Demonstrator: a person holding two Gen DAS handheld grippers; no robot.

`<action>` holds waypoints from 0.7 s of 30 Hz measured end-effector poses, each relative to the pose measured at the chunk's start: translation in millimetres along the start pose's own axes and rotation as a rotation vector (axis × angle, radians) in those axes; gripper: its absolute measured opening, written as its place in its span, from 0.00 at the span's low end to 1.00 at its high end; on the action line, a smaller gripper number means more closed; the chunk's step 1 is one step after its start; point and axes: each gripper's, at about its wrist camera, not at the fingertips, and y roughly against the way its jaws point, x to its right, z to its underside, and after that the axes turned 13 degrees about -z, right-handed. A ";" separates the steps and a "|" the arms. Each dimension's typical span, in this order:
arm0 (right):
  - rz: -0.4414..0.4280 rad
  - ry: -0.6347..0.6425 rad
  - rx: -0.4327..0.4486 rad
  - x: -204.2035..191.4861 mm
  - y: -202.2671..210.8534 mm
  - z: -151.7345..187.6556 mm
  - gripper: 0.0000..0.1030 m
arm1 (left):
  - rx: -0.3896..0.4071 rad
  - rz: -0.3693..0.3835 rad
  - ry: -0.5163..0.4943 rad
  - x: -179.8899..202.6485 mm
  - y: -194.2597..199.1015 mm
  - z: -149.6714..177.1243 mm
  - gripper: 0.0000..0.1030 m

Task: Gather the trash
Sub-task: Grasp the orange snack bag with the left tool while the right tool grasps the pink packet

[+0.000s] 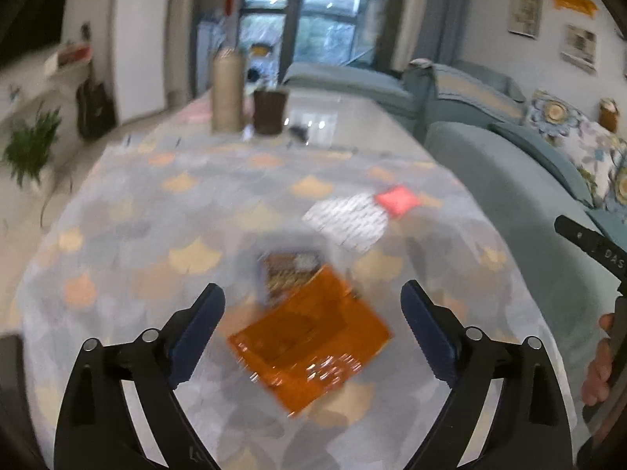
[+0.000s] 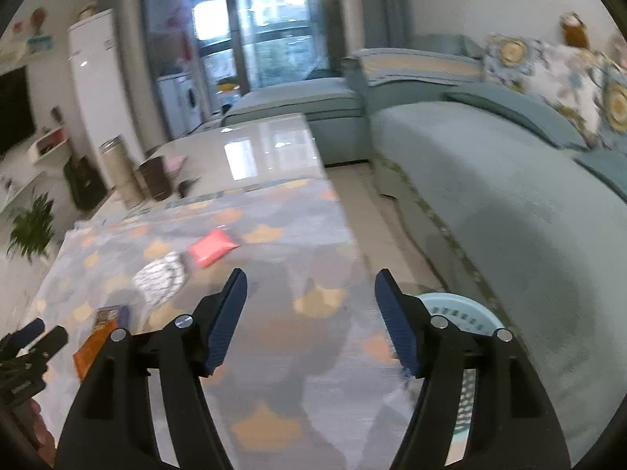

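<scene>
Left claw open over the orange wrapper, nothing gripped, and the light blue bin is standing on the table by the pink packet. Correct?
Not quite. The light blue bin is on the floor beside the table, between it and the sofa, as the right wrist view shows. The rest holds: the left claw is open over the orange wrapper, gripping nothing. The pink packet lies on the table.

A long teal fabric sofa (image 2: pixel 490 180) with floral cushions (image 2: pixel 556 74) runs beside the cloth-covered table (image 2: pixel 274 235). Beyond the sofa, daylight enters through a dark-framed glass door (image 2: pixel 250 39); a tall white fridge (image 2: pixel 98 78) stands left of it.
</scene>
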 end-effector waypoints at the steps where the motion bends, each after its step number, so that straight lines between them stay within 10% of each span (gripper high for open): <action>1: -0.012 0.015 -0.010 -10.5 -5.6 0.8 0.62 | -0.032 0.013 0.006 -3.7 -8.3 1.7 0.86; 12: -0.060 0.040 -0.071 -50.0 -50.2 3.4 0.63 | -0.133 -0.003 -0.045 7.7 -50.7 20.2 0.85; 21: -0.075 0.011 -0.092 -58.5 -72.9 3.0 0.63 | -0.100 -0.048 -0.063 9.6 -44.3 32.2 0.39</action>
